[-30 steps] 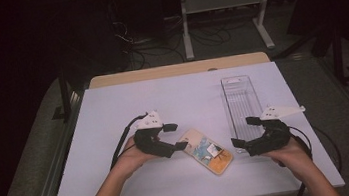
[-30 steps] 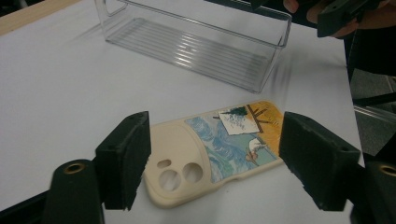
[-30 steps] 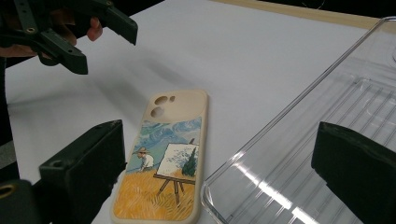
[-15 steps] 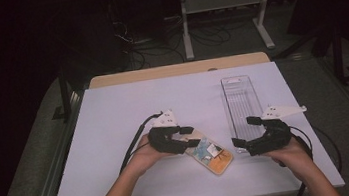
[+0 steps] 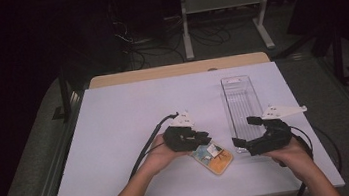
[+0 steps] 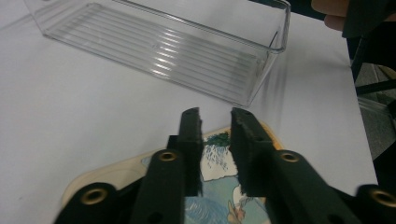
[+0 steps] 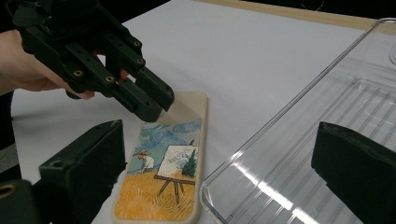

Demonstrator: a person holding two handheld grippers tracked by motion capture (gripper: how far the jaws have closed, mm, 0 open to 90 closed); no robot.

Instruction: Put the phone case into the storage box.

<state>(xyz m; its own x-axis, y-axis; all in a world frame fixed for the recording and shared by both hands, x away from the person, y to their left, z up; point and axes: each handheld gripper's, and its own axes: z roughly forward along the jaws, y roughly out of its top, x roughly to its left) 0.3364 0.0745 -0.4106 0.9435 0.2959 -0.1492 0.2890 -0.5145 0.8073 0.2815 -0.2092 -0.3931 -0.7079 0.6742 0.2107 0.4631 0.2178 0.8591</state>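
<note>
Left gripper [image 5: 202, 138]: held in the person's left hand [image 5: 162, 154]; jaws nearly together with a narrow gap between the pads, nothing pinched between them. In the left gripper view [image 6: 215, 140] the tips hang just over the near end of the case; whether they touch it cannot be told.

Right gripper [image 5: 245, 132]: held in the person's right hand [image 5: 295, 156]; jaws spread wide, gripping nothing. In the right gripper view the two black pads [image 7: 91, 158] stand at either side of the picture, with the tray's near corner between them.

Phone case [image 5: 212, 156]: flat on the table between the two grippers, under the left gripper's tips and just left of the right gripper. Cream rim, printed with a painter at an easel in a yellow field under a blue swirling sky [image 7: 163, 172].

Clear tray [image 5: 240, 102]: long, ridged, transparent plastic, empty, ahead of the right gripper and off to the right of the left one. Its near end sits just beside the case [image 7: 299, 140].

Left gripper seen from the right [image 7: 149, 100]: tips angled down over the far end of the case.

Table [image 5: 124, 114]: white top beneath both grippers, with a wooden strip along the far edge.

Cables [image 5: 148, 144]: black, trailing back from each gripper toward the person.
</note>
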